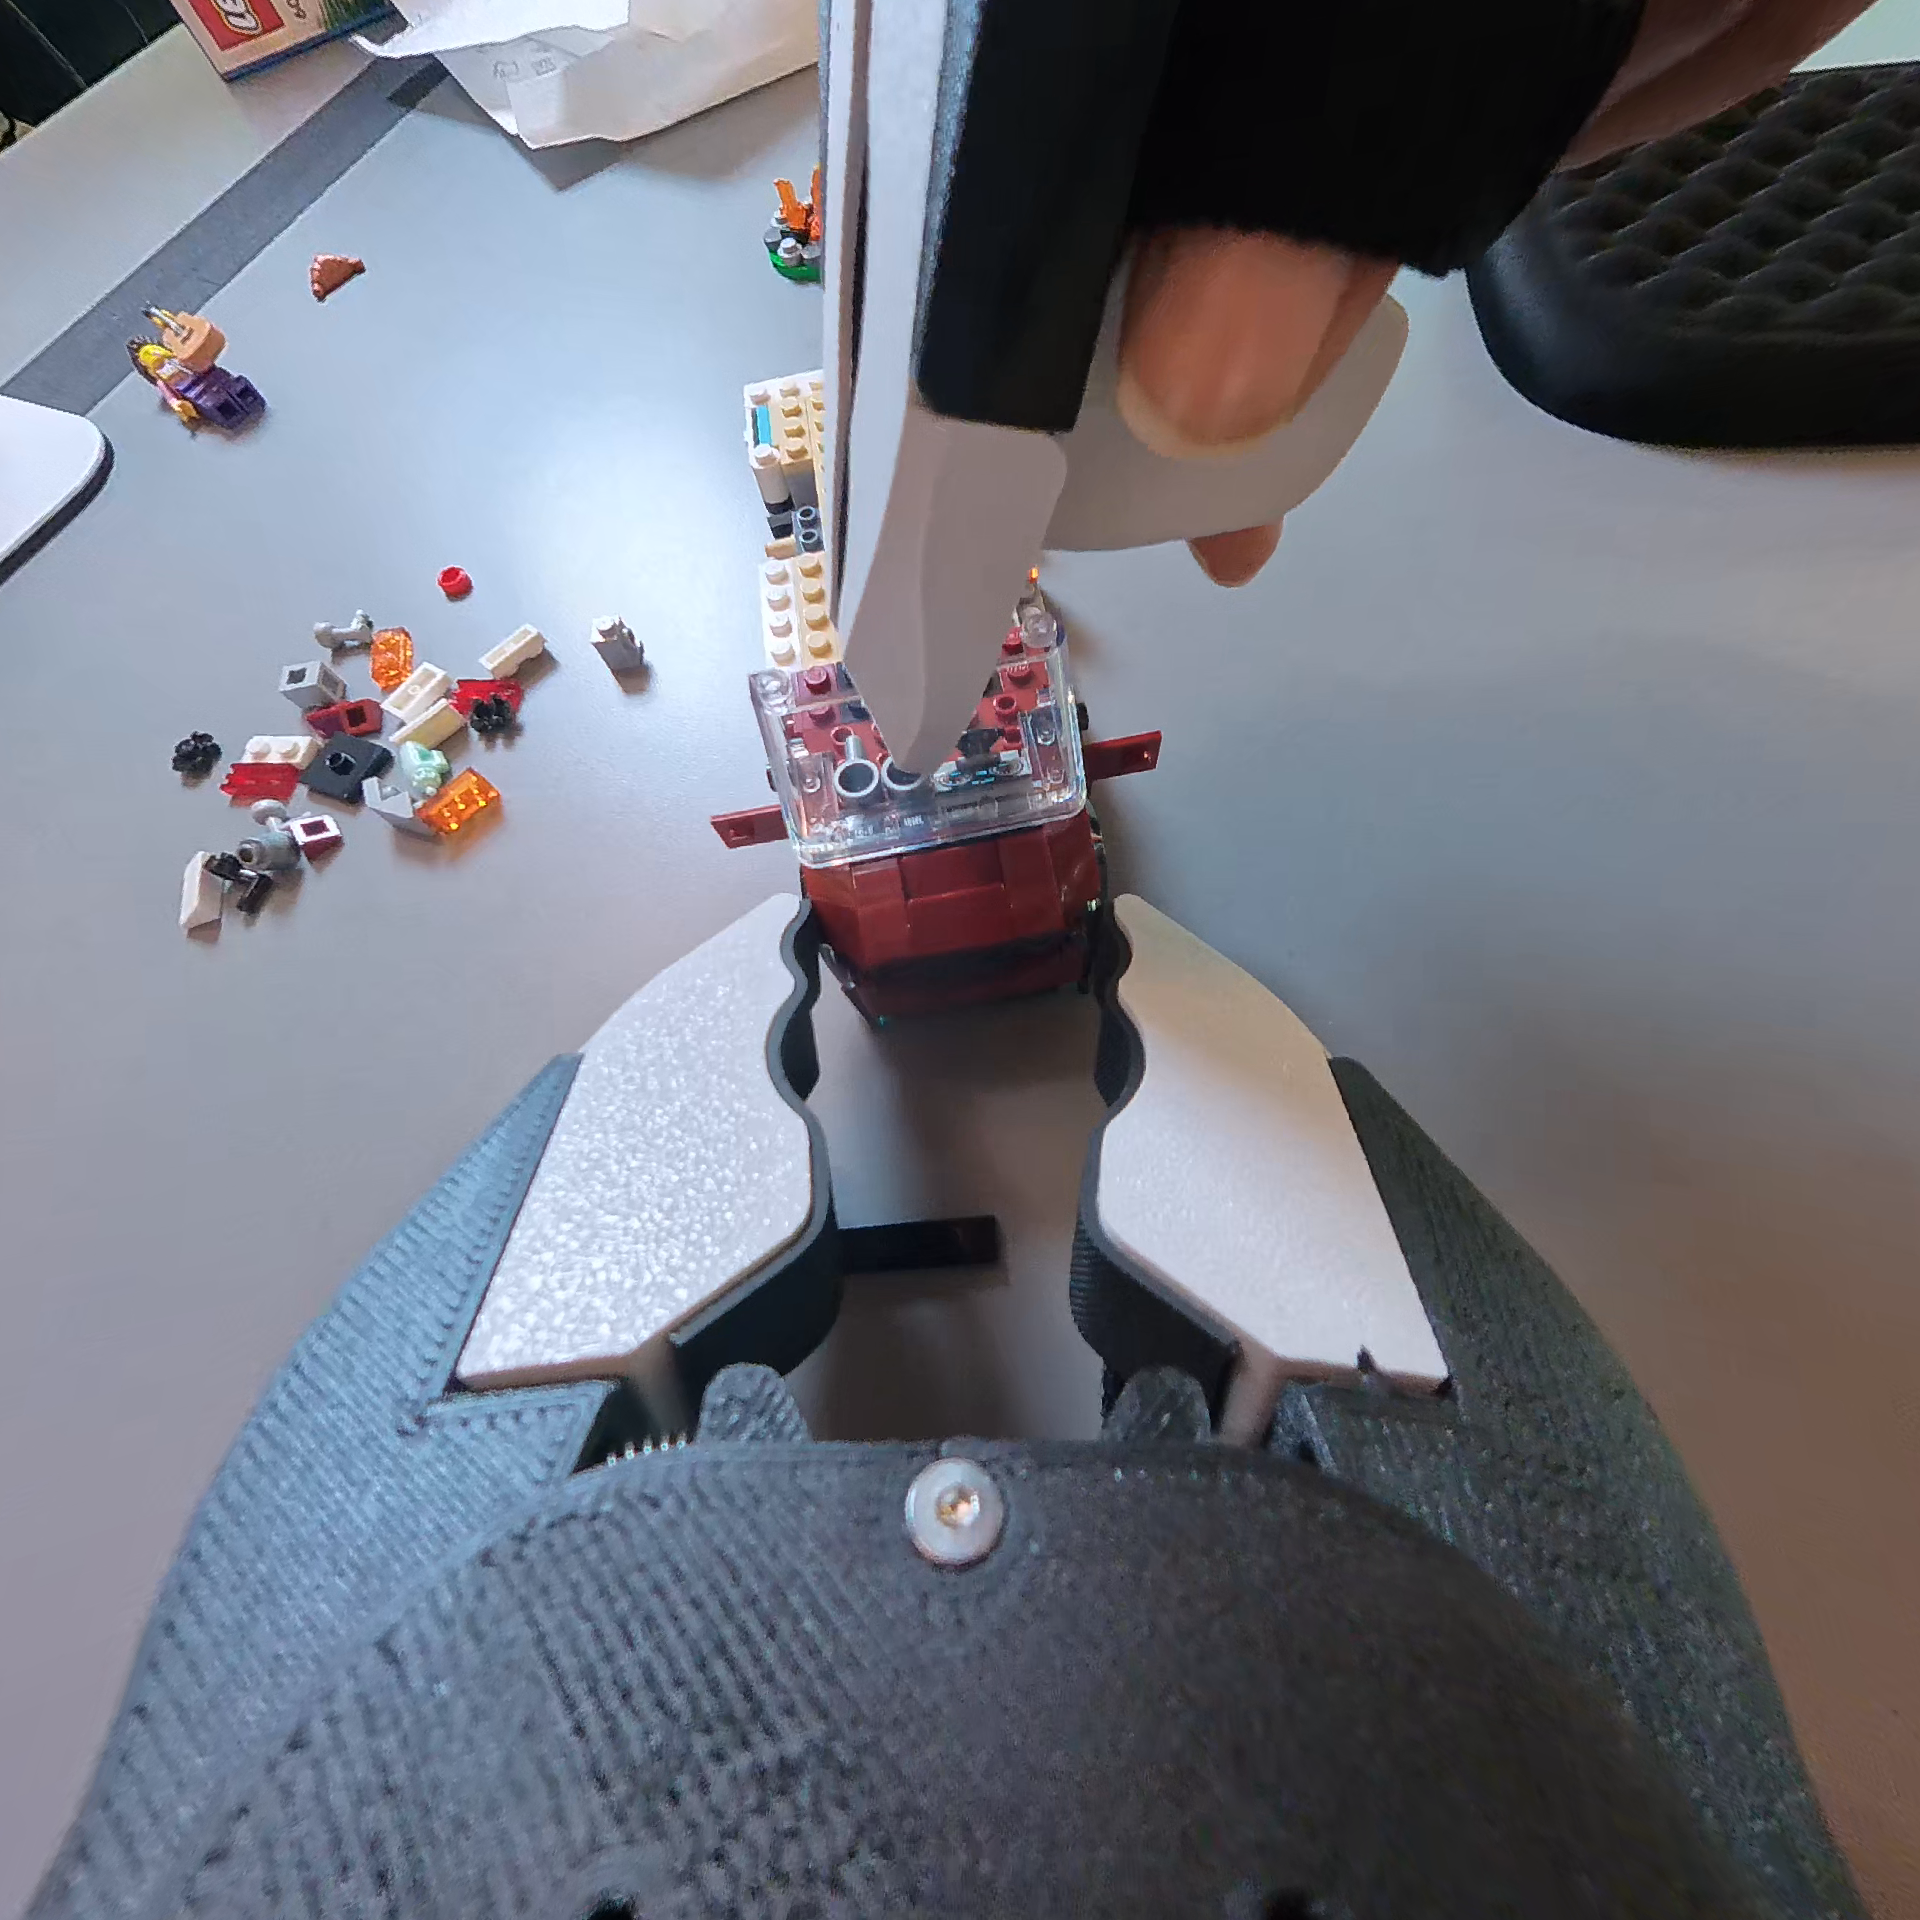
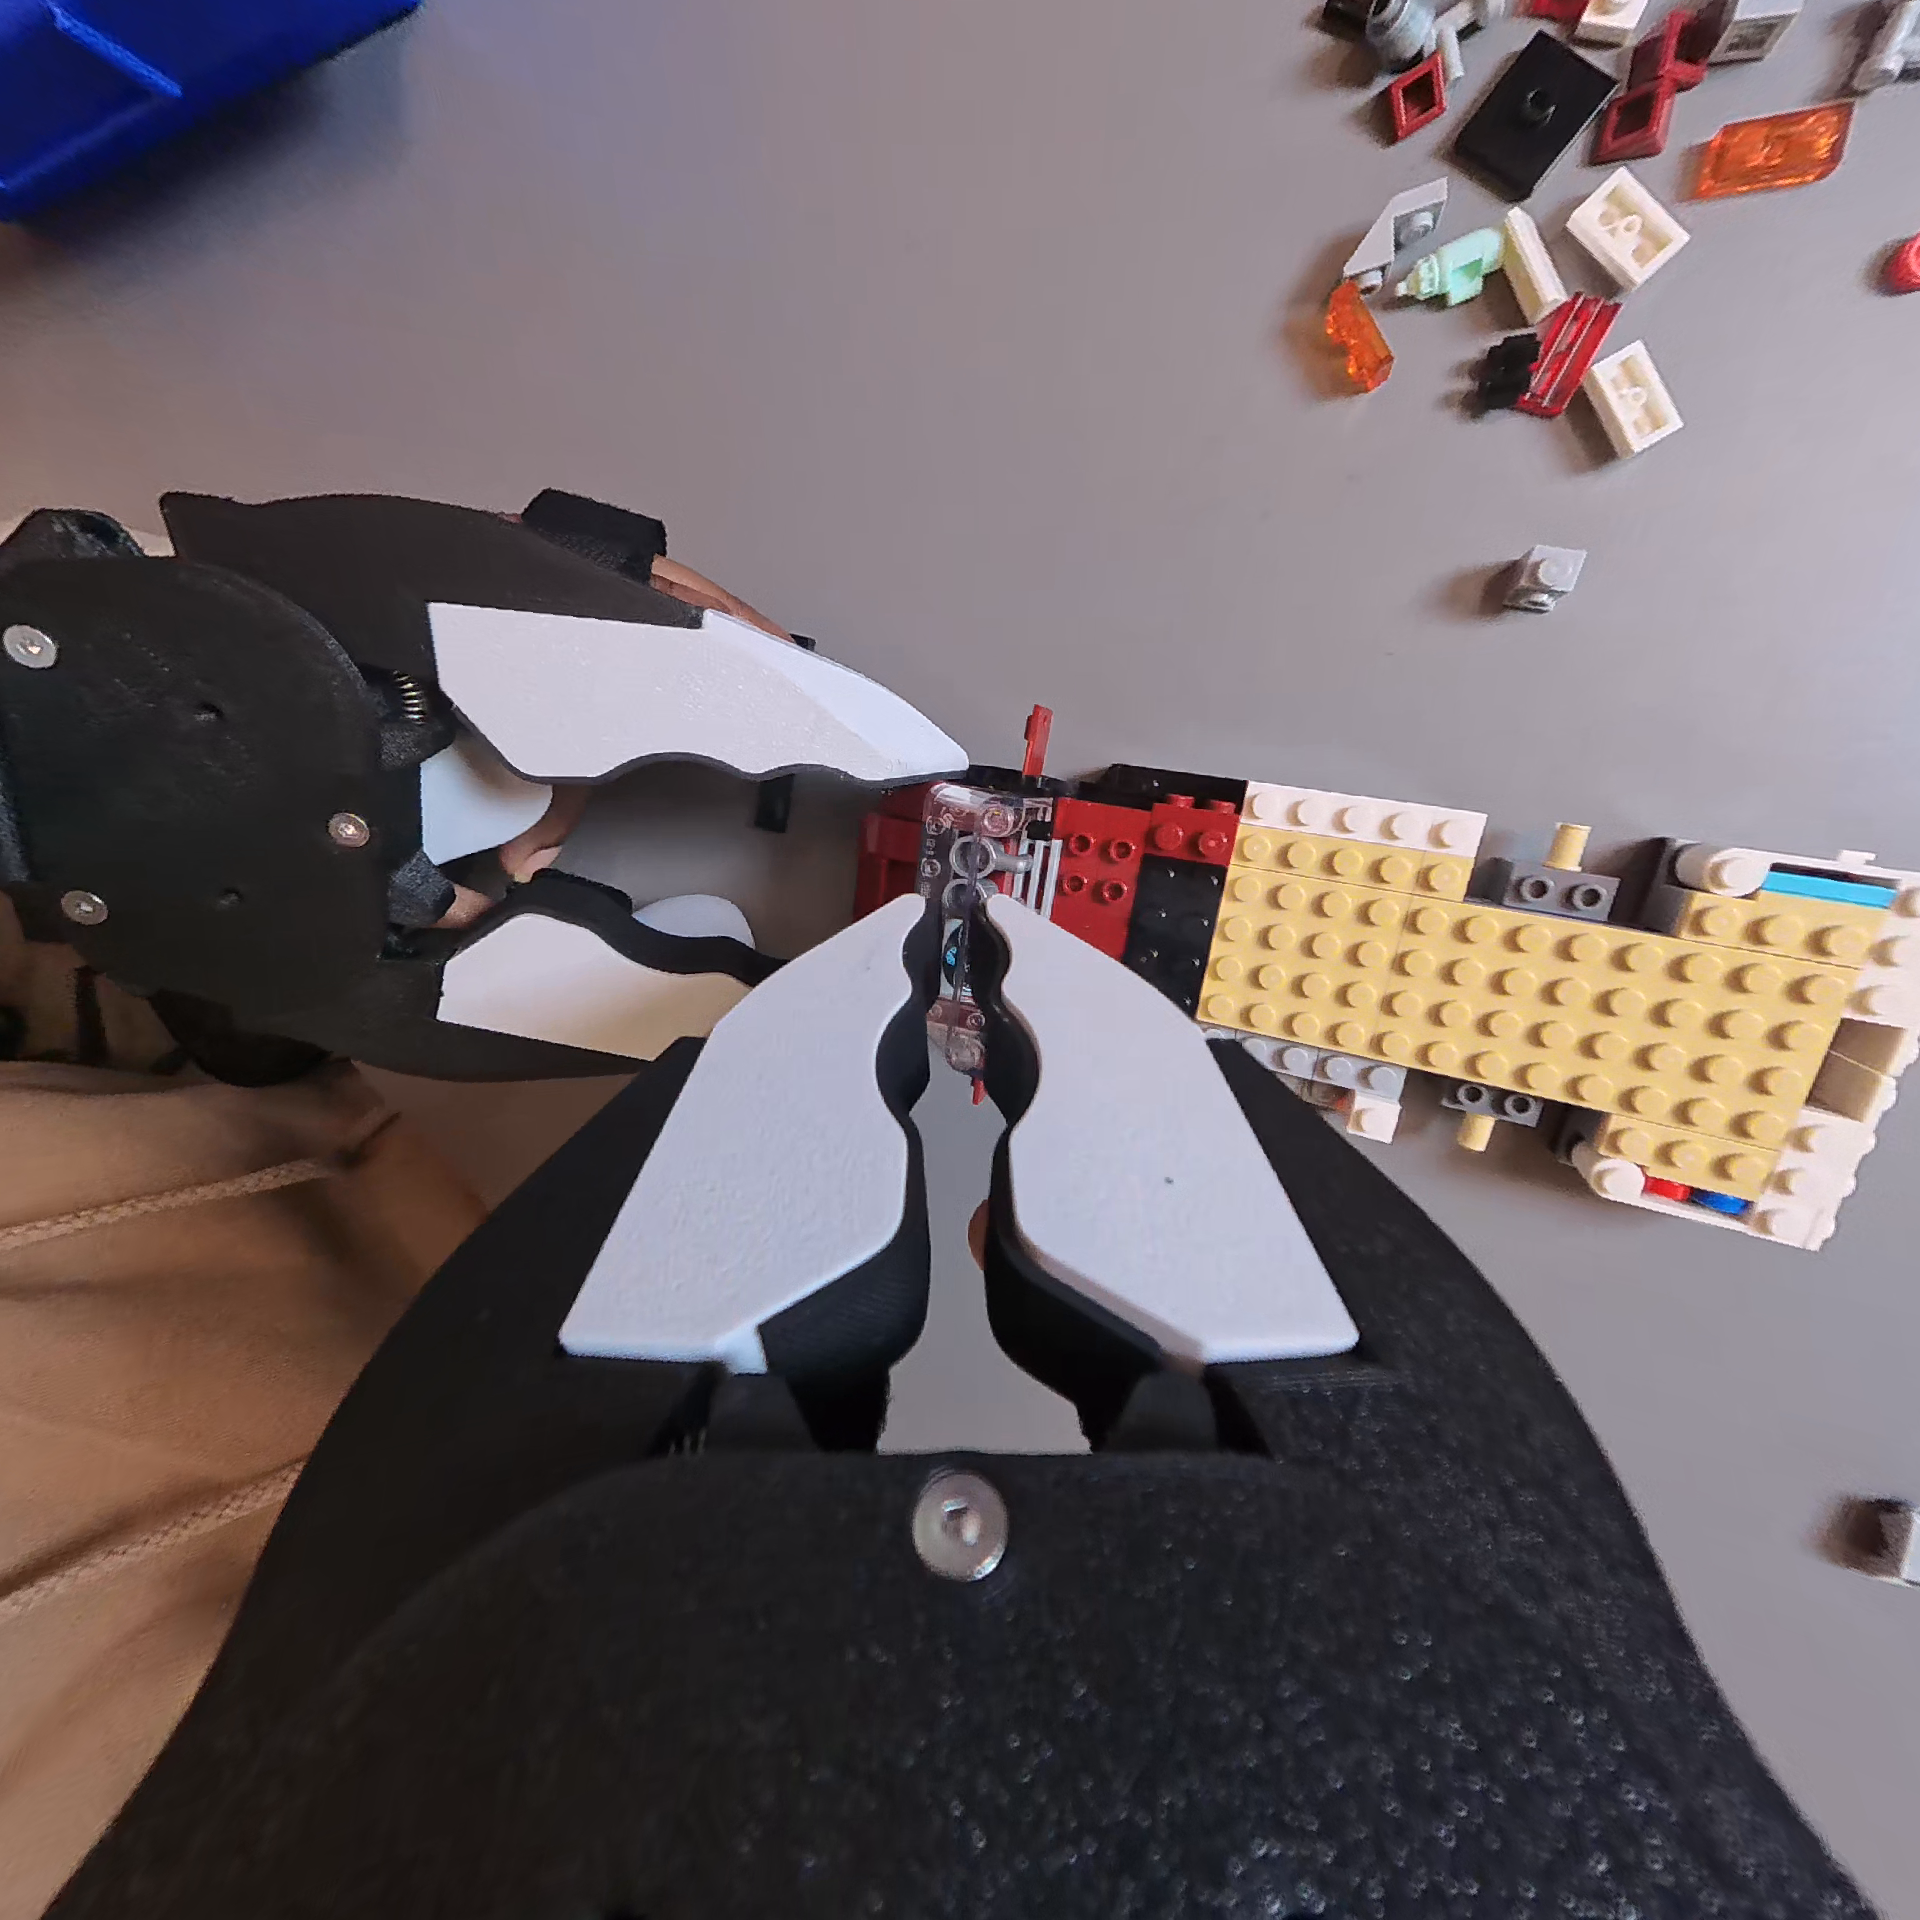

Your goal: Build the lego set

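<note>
Where the dark red brick vehicle stands on the grey bench, well in from any edge, its nose sits between the fingers of the left claw, which is spread wide with both pads against the vehicle's sides. On top sits a clear windscreen piece. The right claw comes down from above, nearly closed, its pads pinching the thin clear piece. Behind the red cab stretches a tan studded plate with white bricks along one side. Farther off lies a scatter of loose small bricks, a small purple figure and crumpled white paper.
</note>
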